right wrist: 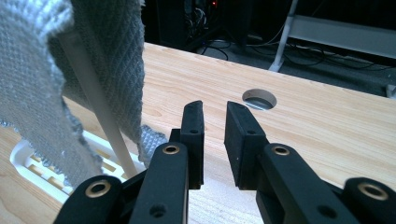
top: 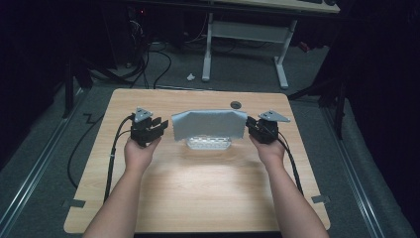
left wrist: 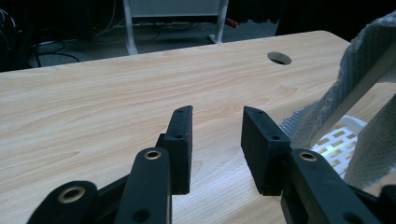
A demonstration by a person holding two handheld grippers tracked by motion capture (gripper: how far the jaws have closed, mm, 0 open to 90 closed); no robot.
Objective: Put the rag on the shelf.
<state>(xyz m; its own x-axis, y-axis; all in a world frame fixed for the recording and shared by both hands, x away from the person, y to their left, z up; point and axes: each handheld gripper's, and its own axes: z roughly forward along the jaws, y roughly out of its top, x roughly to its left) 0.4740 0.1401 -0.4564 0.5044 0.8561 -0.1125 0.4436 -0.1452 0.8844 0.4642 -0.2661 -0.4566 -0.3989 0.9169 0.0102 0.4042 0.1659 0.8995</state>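
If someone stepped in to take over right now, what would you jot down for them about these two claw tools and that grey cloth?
Left gripper: open, nothing between the jaws, just left of the cloth.
Right gripper: open, nothing between the jaws, just right of the cloth.
Grey cloth: draped over a white rack mid-table, both ends hanging free.
Done: cloth hung and let go.
Left: probably only drawing both hands back; check the cloth hangs evenly.

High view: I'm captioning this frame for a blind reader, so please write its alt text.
A grey cloth hangs over a white slotted rack on a wooden table. A person's hands hold the left tongs and right tongs beside its two ends, both open and empty.
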